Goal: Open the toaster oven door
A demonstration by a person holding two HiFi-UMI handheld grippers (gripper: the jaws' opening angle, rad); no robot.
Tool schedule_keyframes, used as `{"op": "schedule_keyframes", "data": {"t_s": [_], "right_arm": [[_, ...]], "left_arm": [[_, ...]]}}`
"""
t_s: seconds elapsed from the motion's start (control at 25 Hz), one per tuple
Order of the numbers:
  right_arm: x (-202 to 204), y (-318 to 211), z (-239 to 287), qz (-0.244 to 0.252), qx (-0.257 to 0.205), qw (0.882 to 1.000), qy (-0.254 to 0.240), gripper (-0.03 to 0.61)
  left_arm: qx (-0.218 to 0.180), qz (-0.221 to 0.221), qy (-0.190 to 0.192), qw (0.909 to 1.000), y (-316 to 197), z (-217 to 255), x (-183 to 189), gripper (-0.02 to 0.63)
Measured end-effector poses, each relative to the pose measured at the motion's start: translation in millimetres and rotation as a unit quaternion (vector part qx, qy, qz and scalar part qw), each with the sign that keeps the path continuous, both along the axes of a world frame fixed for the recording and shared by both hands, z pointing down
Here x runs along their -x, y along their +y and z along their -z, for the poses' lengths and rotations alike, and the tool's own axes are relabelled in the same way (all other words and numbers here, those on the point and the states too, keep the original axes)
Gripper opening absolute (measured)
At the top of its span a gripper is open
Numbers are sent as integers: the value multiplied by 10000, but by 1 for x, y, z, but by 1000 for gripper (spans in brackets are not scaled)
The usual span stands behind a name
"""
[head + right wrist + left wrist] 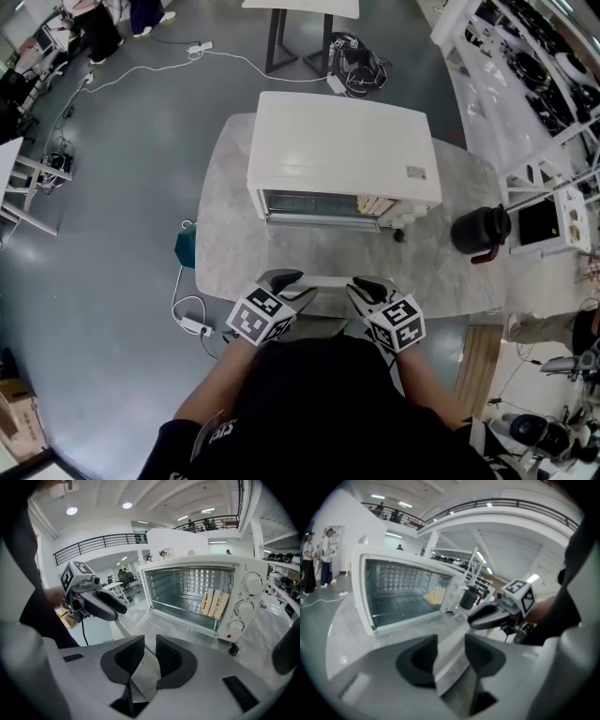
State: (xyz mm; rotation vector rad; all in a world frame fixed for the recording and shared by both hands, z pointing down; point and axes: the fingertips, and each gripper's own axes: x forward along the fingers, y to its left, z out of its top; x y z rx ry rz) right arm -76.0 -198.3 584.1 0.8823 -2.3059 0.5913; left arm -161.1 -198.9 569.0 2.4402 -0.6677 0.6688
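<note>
Both tools meet at the white bar handle [323,279] of the white boxy toaster oven [342,155] on the grey marble table [225,234]; its glass door [319,253] lies folded down flat; the left gripper [284,279] has its jaws spread astride the handle; the right gripper [368,286] has its jaws narrowly parted around it.

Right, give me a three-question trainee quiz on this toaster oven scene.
1. True or false: the door of the toaster oven is folded down, open.
2. What stands inside the oven, at the end near the knobs? A) a mug B) bread slices C) a baking tray of cookies
3. Fill in: seen from the person, the black jug stands to the oven's ____.
Key: 1 true; 2 B; 3 right.
</note>
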Motion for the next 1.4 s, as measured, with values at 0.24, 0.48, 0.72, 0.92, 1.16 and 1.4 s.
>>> {"op": "schedule_keyframes", "data": {"t_s": [0.24, 0.48, 0.72, 0.92, 1.16, 1.4], "right_arm": [[1, 13, -22, 77, 423, 9990, -112, 67], [2, 19, -47, 105, 728, 9972, -117, 64], [1, 12, -79, 38, 1017, 9948, -3, 32], [-5, 16, -102, 88, 1257, 9918, 202, 31], [-9, 17, -104, 143, 1299, 9913, 157, 0], [-8, -4, -77, 79, 1128, 9934, -177, 0]], "left_arm": [[80, 196, 86, 9997, -10, -2, 11, 184], [5, 273, 65, 9996, -26, -14, 5, 181], [132, 230, -46, 9996, -27, -40, -4, 175], [235, 408, 13, 9989, -27, -47, -2, 164], [-101, 799, 218, 9965, -40, -24, 0, 127], [-449, 1031, 233, 9934, -57, 0, 10, 110]]}}
